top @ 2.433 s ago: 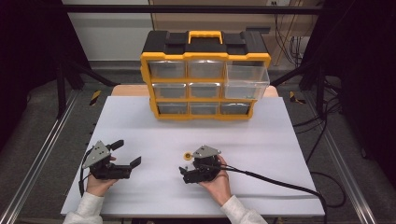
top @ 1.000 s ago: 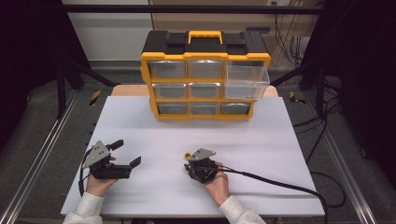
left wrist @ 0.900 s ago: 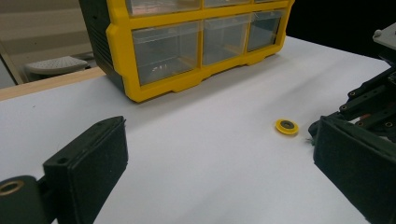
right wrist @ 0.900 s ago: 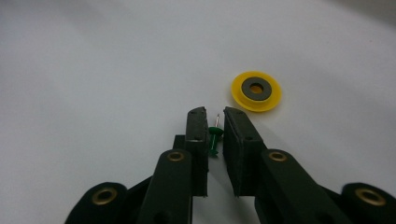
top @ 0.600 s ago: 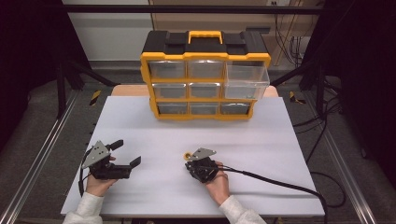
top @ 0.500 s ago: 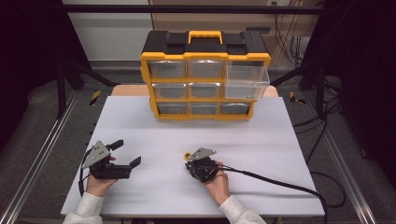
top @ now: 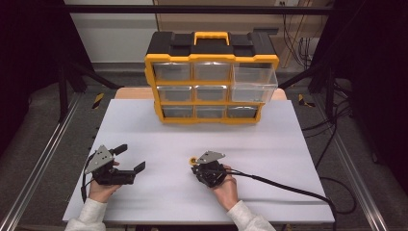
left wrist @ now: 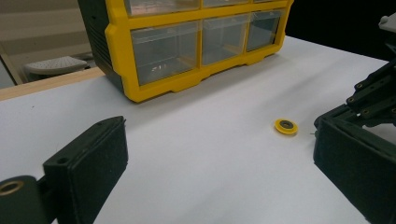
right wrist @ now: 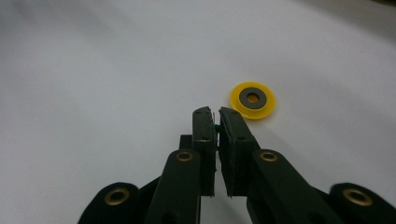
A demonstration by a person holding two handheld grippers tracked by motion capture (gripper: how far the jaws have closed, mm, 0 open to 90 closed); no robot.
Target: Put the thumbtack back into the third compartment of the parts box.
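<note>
A small yellow disc (top: 193, 160) with a dark ring in its middle (right wrist: 252, 99) lies flat on the white table (top: 288, 144). My right gripper (top: 198, 168) points down at the table just beside the disc. Its jaws (right wrist: 216, 114) are shut on a tiny green piece, which barely shows between the pads. The disc itself is not touched. At the table's front left my left gripper (top: 131, 158) stands open and empty, a hand's width above the surface; in its own view (left wrist: 219, 172) the disc (left wrist: 286, 126) lies ahead to the right.
A yellow and black drawer organizer (top: 211, 82) with clear drawers stands at the back of the table; its top right drawer (top: 254, 84) is pulled out. The right gripper's cable (top: 288, 187) trails off to the right front edge.
The right gripper has tipped down toward the table beside the yellow disc and its jaws have come together. The left gripper has kept still.
</note>
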